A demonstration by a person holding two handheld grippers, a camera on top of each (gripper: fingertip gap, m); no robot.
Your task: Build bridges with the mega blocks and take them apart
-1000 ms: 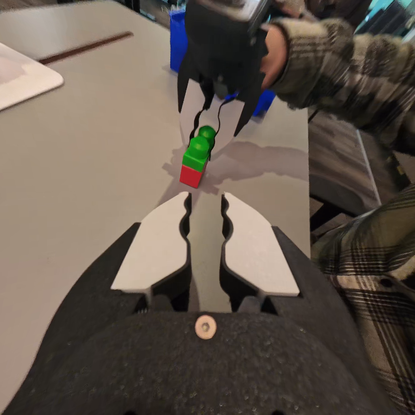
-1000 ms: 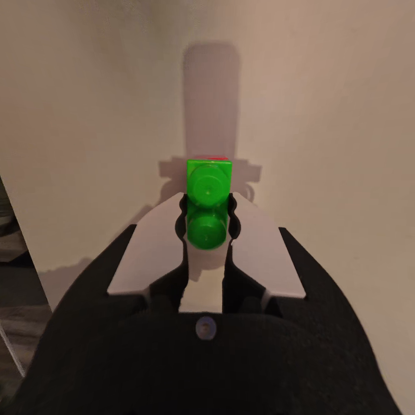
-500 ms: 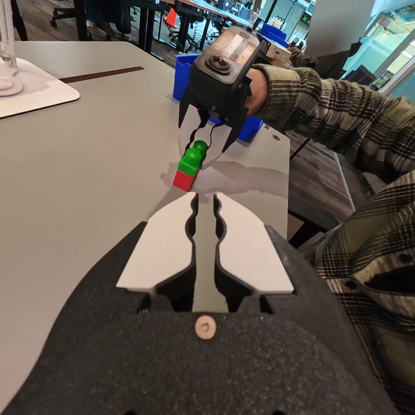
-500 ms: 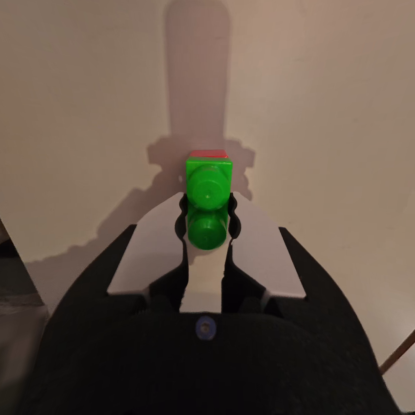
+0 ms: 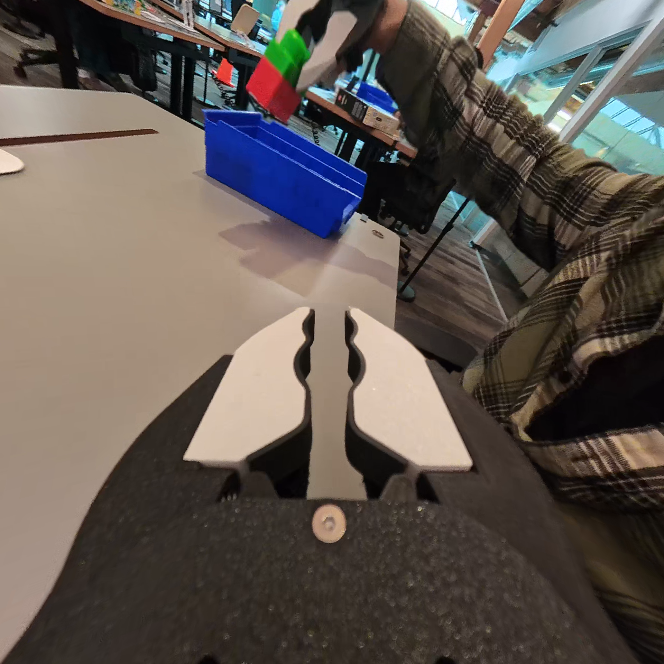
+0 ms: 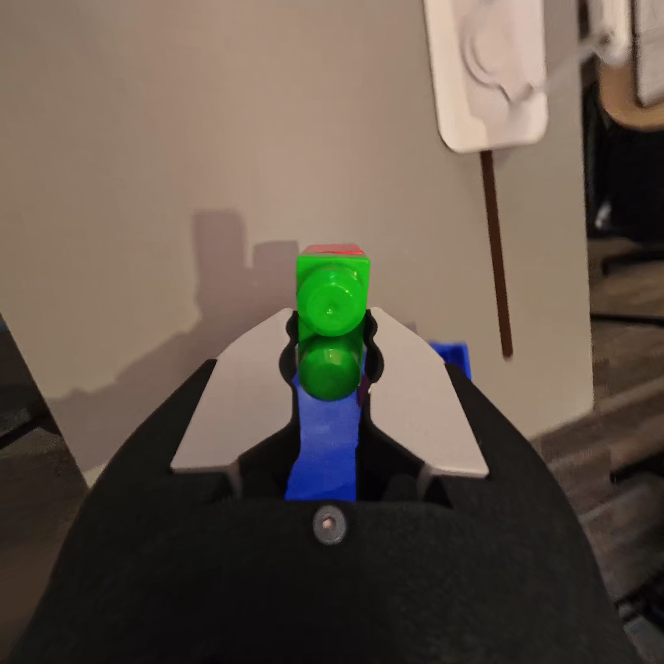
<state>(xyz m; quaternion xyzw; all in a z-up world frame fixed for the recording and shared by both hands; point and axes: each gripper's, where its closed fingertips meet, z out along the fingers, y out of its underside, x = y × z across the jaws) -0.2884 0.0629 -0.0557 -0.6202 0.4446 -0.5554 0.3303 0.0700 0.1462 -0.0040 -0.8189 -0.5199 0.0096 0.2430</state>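
Observation:
My right gripper (image 6: pixel 330 316) is shut on a green two-stud mega block (image 6: pixel 332 298) with a red block (image 6: pixel 332 249) stuck to its underside. In the left wrist view the right gripper (image 5: pixel 316 46) holds this green block (image 5: pixel 287 54) and red block (image 5: pixel 273 90) tilted in the air, above the far end of the blue bin (image 5: pixel 280 176). My left gripper (image 5: pixel 329 314) is empty, with only a narrow gap between its fingers. It hovers low over the grey table (image 5: pixel 107 251) near the right edge.
The blue bin shows under my right fingers (image 6: pixel 323 449). A white pad (image 6: pixel 492 72) and a dark slot strip (image 6: pixel 497 251) lie farther along the table. The person's plaid sleeve (image 5: pixel 503 151) reaches in from the right. Other desks and chairs stand beyond the table.
My right gripper has lifted the green and red stack off the table and carried it up over the blue bin. My left gripper narrowed its gap and drew back toward the table's right edge.

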